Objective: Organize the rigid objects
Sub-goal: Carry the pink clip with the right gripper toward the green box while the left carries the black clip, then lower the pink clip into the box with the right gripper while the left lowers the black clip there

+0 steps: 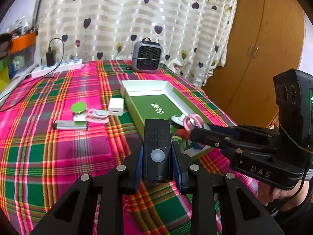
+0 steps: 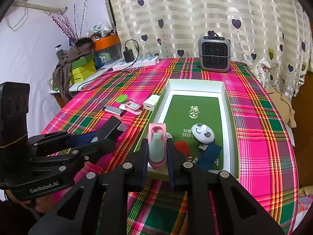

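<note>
Black remote-looking gadget [image 1: 156, 148] sits clamped in the left gripper [image 1: 156, 156] at lower centre, green-lined box [image 1: 129, 87] just above it; right wrist view: right gripper [image 2: 156, 154] pinches a pink clip [image 2: 156, 146] at the box's near edge

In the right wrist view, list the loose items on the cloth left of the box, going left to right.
Silver stick → green round disc → pink clip → white charger.
</note>
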Available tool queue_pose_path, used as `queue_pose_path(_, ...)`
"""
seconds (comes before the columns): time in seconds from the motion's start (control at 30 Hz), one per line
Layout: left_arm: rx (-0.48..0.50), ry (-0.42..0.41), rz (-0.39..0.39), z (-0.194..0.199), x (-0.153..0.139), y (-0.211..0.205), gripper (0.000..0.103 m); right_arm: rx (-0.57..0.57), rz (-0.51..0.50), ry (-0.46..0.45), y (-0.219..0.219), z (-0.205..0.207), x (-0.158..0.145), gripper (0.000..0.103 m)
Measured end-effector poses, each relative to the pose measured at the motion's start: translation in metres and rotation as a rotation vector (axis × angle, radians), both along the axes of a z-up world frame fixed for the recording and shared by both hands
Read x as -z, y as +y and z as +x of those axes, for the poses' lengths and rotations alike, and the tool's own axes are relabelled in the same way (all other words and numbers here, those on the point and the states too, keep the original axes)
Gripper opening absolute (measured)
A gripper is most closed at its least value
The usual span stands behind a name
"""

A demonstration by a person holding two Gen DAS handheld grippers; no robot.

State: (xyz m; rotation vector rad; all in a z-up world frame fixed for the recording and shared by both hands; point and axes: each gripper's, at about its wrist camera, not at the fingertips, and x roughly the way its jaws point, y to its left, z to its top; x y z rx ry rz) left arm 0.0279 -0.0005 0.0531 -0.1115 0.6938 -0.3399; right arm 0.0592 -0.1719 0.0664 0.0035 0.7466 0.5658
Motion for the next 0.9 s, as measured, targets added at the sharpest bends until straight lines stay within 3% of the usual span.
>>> queue_pose_path(0.9,0.054,0.038,0.028,0.036,0.011,-0.032,0.026,0.072,0.001,0.038,-0.027,0.023,0.013,0.018)
